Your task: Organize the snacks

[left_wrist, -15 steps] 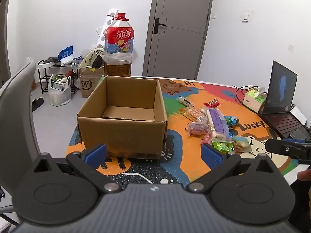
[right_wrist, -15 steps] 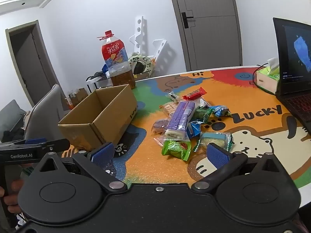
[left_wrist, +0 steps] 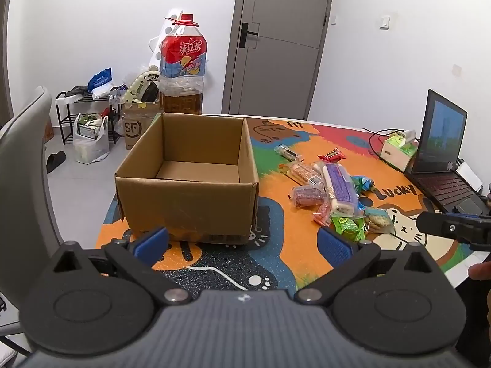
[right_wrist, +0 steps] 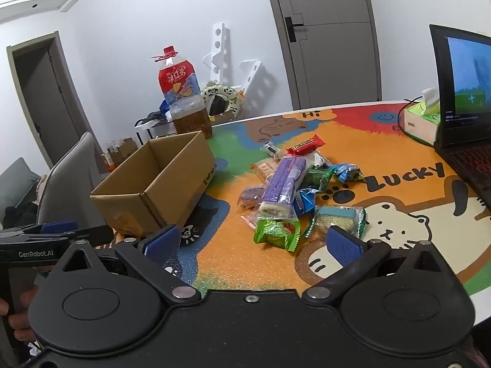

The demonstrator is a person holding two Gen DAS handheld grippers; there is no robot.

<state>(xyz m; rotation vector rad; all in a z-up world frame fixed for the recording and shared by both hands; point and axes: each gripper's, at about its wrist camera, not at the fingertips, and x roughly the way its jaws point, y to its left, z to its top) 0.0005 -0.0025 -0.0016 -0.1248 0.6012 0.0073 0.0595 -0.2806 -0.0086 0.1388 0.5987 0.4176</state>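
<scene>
- Blue pads nearest in both views: my left gripper point(left_wrist: 242, 240) hangs over the near table edge with jaws spread wide, nothing between them; my right gripper point(right_wrist: 251, 242) is the same, wide apart and empty.
- Left view only: my right gripper pokes in from the right side, low over the cat print. Right view only: my left gripper shows at the left edge, with fingers point(right_wrist: 18, 328) of my hand below it.
- Colourful mat point(left_wrist: 276, 254) is bare between my left jaws and the cardboard box point(left_wrist: 190, 202); the box stands upright and open, near the mat's left edge.
- Left view looks down into the box: bare floor inside. Right view sees only its outer walls and rim point(right_wrist: 153, 190).
- Snack pile point(right_wrist: 294, 196) lies right of the box, apart from it, a strip of mat between. Green packet point(right_wrist: 276, 231) is nearest my right jaws, with a cracker packet point(right_wrist: 337, 219) just beside it; the long purple-wrapped roll point(right_wrist: 284, 184) lies across the heap; a red bar point(right_wrist: 305, 145) sits at the far end.
- Open mat right of the pile, up to the laptop point(right_wrist: 463, 92) at the right edge; tissue box point(right_wrist: 420, 122) beside it.
- Farther back: a big tea bottle point(left_wrist: 182, 70) behind the box, then a grey door point(left_wrist: 276, 43).
- Grey chair back point(left_wrist: 24, 159) crowds the table's left side.
</scene>
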